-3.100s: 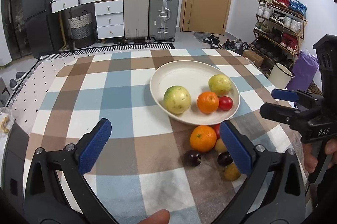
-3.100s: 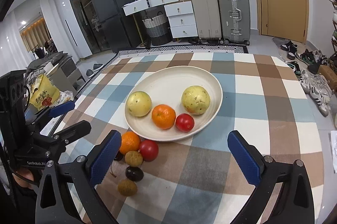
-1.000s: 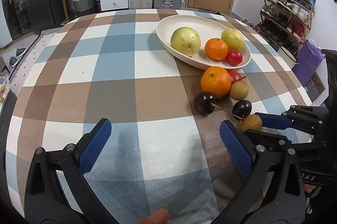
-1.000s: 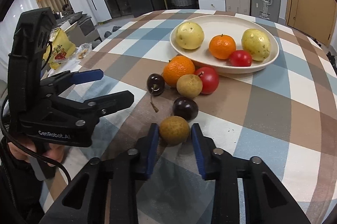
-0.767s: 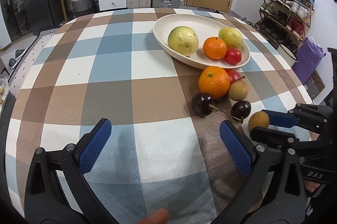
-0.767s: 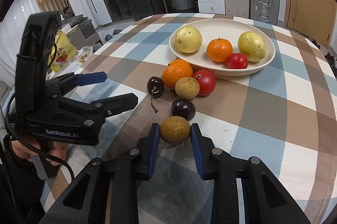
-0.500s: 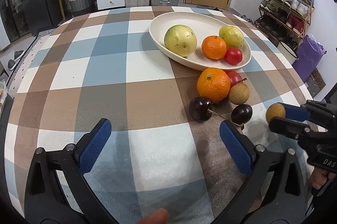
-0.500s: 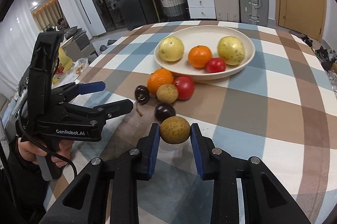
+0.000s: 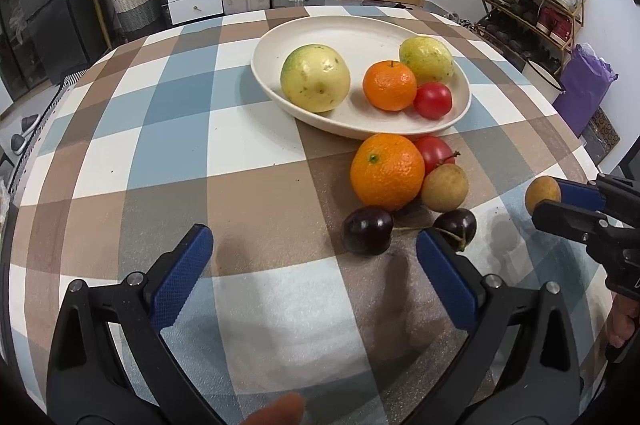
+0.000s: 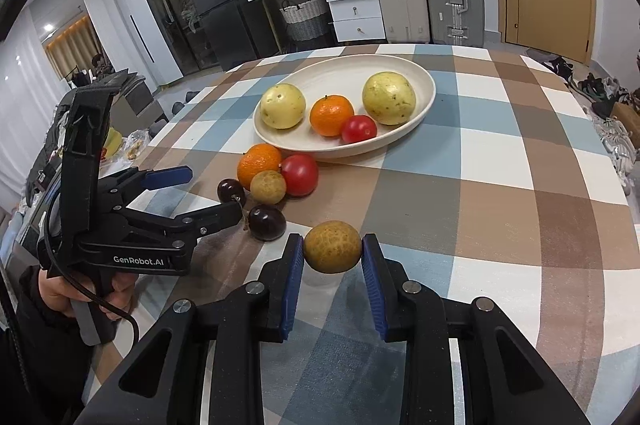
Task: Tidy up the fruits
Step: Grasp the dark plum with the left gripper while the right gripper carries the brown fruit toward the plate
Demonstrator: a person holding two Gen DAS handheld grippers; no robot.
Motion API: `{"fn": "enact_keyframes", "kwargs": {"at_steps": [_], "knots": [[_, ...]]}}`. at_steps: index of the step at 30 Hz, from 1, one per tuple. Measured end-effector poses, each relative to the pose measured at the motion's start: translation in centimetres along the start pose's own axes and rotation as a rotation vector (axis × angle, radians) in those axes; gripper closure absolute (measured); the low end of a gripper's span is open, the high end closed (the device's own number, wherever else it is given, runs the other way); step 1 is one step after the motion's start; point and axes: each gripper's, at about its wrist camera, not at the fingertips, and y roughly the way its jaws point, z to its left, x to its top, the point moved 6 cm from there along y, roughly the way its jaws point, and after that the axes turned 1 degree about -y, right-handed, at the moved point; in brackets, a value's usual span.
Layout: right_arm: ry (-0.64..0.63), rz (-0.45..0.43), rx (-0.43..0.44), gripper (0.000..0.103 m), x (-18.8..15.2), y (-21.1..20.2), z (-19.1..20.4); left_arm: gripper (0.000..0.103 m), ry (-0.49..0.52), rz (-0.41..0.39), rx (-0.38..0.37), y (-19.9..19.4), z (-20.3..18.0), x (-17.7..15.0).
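Above cloth: right gripper [image 10: 333, 252] clamps longan [image 10: 332, 252], lifted since a second ago.
Left gripper [image 9: 316, 267]: wide, empty, nearer cherries [image 9: 368, 230].

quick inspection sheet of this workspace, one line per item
surface: round table under a checked cloth.
job's things: plate holds two guavas, an orange and a tomato; beside it on the cloth lie an orange, a tomato, a longan and two cherries.
clutter: nothing seen.
grippers: right hand-held gripper shut on a brown fruit, clear of the cloth; left hand-held gripper open, empty.
cables: black cable at the left handle.
surroundings: suitcases, drawers, fridge, shoe rack.
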Motion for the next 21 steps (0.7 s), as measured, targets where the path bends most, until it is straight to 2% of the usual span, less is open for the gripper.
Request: {"fn": "enact_keyframes", "kwargs": {"at_steps": [5,7,12,13,16,21], "knots": [[0.009,-0.004,-0.002,0.073,-0.1,-0.1,-0.2,0.028,0.038,0.015,-0.049,0.3,-1.0,0.0],[0.01,-0.006,-0.002,0.073,-0.1,-0.2,-0.2,0.034,0.054,0.007,-0.06,0.2,-1.3,0.0],[0.007,-0.003,-0.007,0.073,-0.2,0.1,-0.3,0.067,0.066,-0.007,-0.116,-0.2,-2.0,-0.1],[0.006,-0.003,-0.008,0.073,-0.2,0.1,-0.2,0.077,0.068,-0.011,-0.125,-0.4,-2.1,-0.1],[0.008,-0.004,-0.01,0.073,-0.2,0.0,-0.2,0.078,0.069,-0.008,-0.163,-0.6,-2.4,-0.4],[0.003,-0.005,-0.015,0.073,-0.2,0.0,-0.1,0.078,0.067,-0.034,-0.159,-1.5,-2.2,-0.5]]}}
